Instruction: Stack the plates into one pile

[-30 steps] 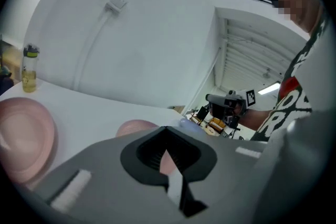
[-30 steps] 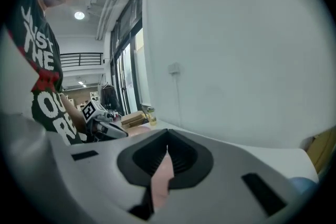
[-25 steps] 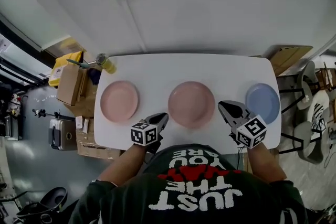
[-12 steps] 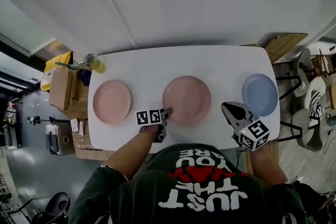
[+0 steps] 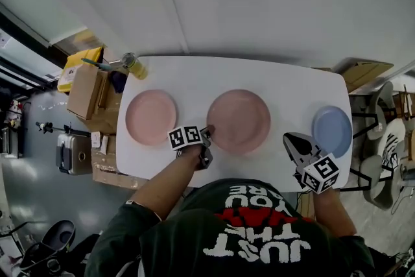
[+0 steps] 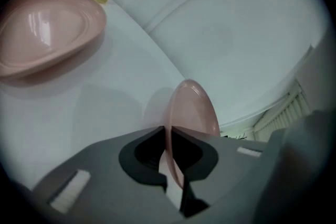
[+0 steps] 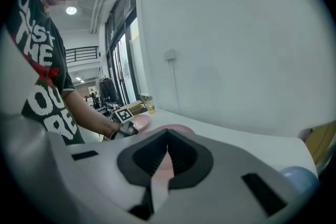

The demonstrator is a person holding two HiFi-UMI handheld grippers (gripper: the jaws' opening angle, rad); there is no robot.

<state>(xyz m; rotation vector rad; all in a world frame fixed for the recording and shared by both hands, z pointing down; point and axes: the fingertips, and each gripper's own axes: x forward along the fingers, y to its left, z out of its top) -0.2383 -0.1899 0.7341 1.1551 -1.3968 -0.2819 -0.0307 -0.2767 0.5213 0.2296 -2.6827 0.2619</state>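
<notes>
Three plates lie in a row on the white table [image 5: 188,81]: a light pink plate [image 5: 150,116] at the left, a darker pink plate [image 5: 238,120] in the middle and a blue plate [image 5: 332,130] at the right. My left gripper [image 5: 209,133] is at the middle plate's left rim. In the left gripper view its jaws have just been closing, and that plate [image 6: 197,110] now has its rim pinched between them [image 6: 169,134]. My right gripper [image 5: 290,138] hovers shut over the table's front right with nothing in it [image 7: 167,136].
A yellow-filled bottle [image 5: 133,65] stands at the table's back left corner. Cardboard boxes [image 5: 87,97] sit on the floor to the left. Another box [image 5: 363,71] and chairs [image 5: 392,139] are at the right. The wall runs behind the table.
My left gripper has moved from the table's front edge down to the middle plate's left rim, rolled over, opened and closed on the rim. The right gripper has stayed put.
</notes>
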